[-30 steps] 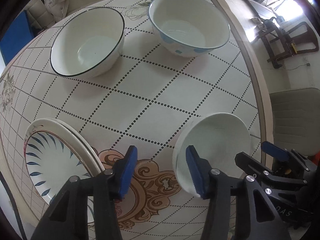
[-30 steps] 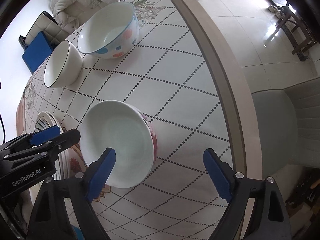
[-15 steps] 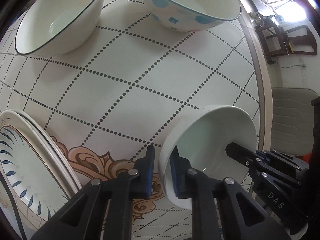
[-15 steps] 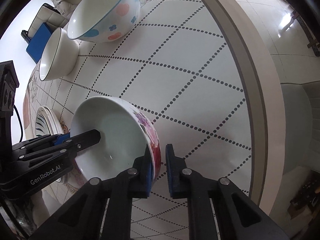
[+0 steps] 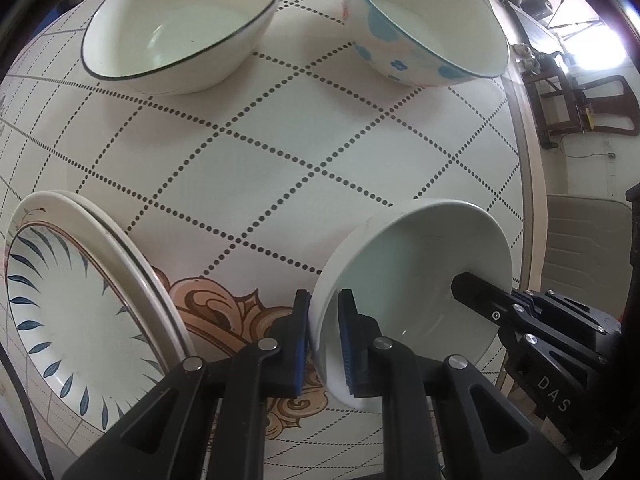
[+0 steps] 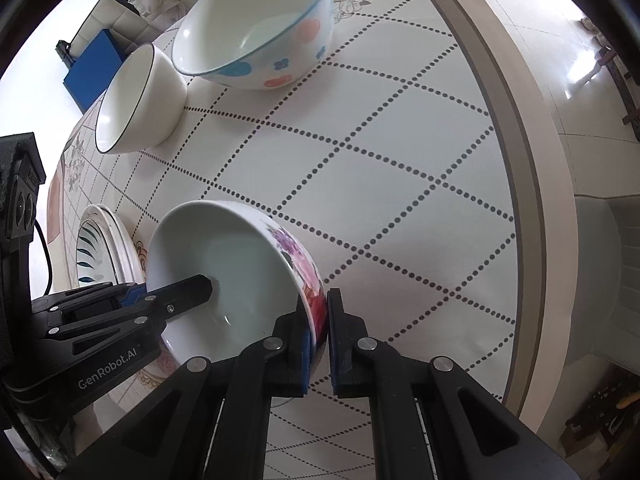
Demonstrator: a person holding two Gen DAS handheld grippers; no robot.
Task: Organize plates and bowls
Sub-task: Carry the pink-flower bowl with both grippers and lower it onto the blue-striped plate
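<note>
A white bowl with pink and red flowers on its outside (image 6: 240,264) is held by both grippers, also seen in the left wrist view (image 5: 424,264). My left gripper (image 5: 323,340) is shut on its left rim. My right gripper (image 6: 319,336) is shut on its right rim, one finger inside and one outside. The bowl appears lifted just above the table. A white bowl with a dark rim (image 5: 180,24) and a larger bowl with blue and pink spots (image 5: 424,24) stand at the far side. A stack of plates with a blue leaf pattern (image 5: 80,304) lies at the left.
The table (image 5: 280,168) has a cream cloth with dotted diamond lines, and its edge (image 6: 520,160) runs along the right. A grey chair seat (image 5: 584,240) stands beyond that edge. A blue box (image 6: 92,64) and a sofa are past the far side.
Both grippers were open beside the flowered bowl; they closed on its opposite rims. The bowl and both cameras have since moved toward the two far bowls.
</note>
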